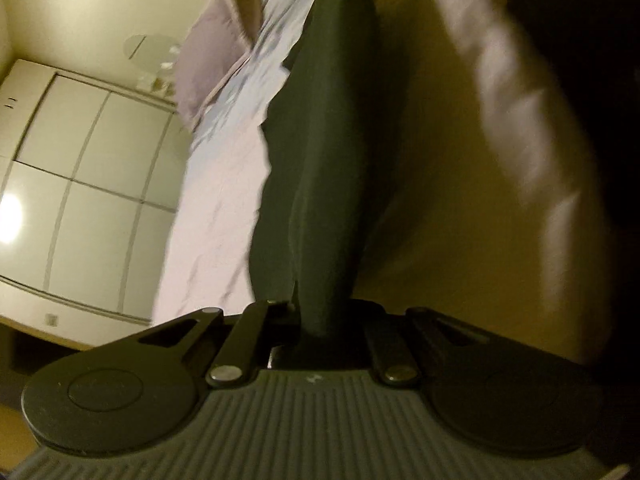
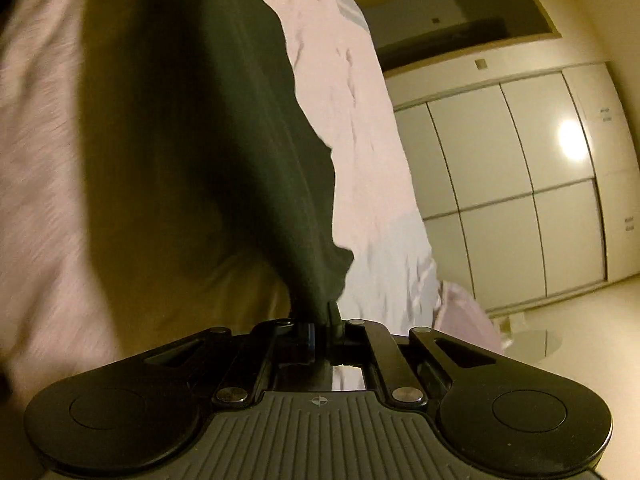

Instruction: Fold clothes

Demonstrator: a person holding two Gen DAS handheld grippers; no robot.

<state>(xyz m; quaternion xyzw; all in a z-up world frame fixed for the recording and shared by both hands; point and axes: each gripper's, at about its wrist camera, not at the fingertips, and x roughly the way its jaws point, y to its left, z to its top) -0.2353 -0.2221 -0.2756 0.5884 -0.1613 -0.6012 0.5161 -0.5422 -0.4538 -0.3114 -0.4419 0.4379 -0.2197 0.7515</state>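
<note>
A dark green garment [image 1: 320, 152] runs as a taut band from my left gripper [image 1: 320, 320] up across the left wrist view. The left jaws are closed on its edge, and the fabric hides the fingertips. In the right wrist view the same dark green garment [image 2: 240, 140] hangs in a wide fold above a pale pink bed sheet [image 2: 360, 120]. My right gripper [image 2: 324, 320] is shut on a bunched corner of it. Both views are tilted and blurred.
The pink sheet [image 1: 216, 208] covers a bed with a pillow [image 1: 212, 68] at its far end. White wardrobe doors [image 1: 80, 160] [image 2: 520, 160] stand beyond. A round glass table [image 2: 536, 344] sits by the pillow [image 2: 468, 316]. A dark shape [image 1: 592, 60] fills the upper right.
</note>
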